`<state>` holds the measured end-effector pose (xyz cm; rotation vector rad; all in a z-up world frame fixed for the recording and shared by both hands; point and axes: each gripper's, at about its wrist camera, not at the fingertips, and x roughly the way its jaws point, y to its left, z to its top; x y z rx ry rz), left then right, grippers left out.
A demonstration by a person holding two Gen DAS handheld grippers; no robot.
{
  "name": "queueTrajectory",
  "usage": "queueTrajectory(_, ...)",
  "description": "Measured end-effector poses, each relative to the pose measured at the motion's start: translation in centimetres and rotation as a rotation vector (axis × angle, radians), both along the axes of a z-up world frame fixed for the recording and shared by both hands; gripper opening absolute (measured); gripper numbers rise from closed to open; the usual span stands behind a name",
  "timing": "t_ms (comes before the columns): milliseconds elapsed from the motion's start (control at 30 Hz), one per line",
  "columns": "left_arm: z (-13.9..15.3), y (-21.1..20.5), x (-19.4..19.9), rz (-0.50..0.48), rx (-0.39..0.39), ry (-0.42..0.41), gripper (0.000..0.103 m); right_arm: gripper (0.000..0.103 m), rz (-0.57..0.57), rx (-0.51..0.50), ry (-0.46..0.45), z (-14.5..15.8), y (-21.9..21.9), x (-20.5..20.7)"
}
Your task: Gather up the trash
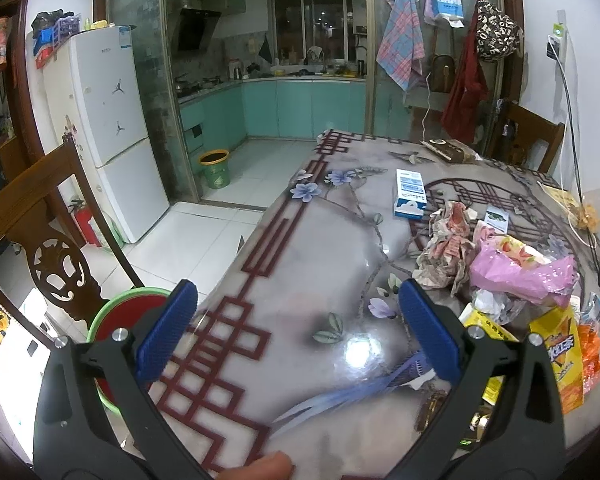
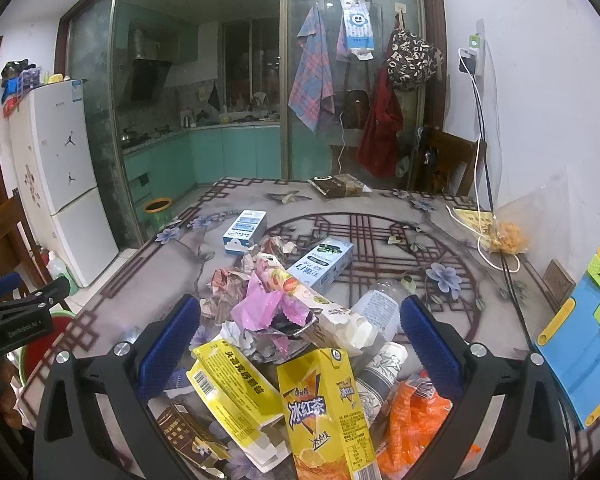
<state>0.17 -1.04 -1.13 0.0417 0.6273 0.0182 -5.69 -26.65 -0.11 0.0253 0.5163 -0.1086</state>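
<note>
A pile of trash lies on the patterned table [image 2: 380,224]: a yellow iced-tea carton [image 2: 324,408], a yellow flat box [image 2: 232,392], an orange wrapper [image 2: 416,420], a pink wrapper [image 2: 264,304], a white pouch [image 2: 332,316], crumpled paper [image 2: 224,284] and a clear bottle [image 2: 380,304]. My right gripper [image 2: 296,340] is open and empty, its blue pads either side of the pile. My left gripper [image 1: 296,328] is open and empty over bare tabletop [image 1: 300,248], left of the pile; the pink wrapper [image 1: 516,268] and iced-tea carton [image 1: 560,360] show at its right.
Two white-blue boxes [image 2: 246,230] [image 2: 320,262] and a dark packet [image 2: 340,186] lie farther back. A blue-yellow holder [image 2: 580,340] stands at the right edge. A green-rimmed red basin [image 1: 136,312] and wooden chair [image 1: 48,220] sit left of the table. A green bin [image 1: 214,168] stands by the kitchen door.
</note>
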Motion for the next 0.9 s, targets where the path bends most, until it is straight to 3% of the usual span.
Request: queueTrajectory(900,-0.41,0.53,0.28,0.009,0.02,0.017,0.099,0.096,0.001,-0.016,0.024,-0.22,-0.06,0.3)
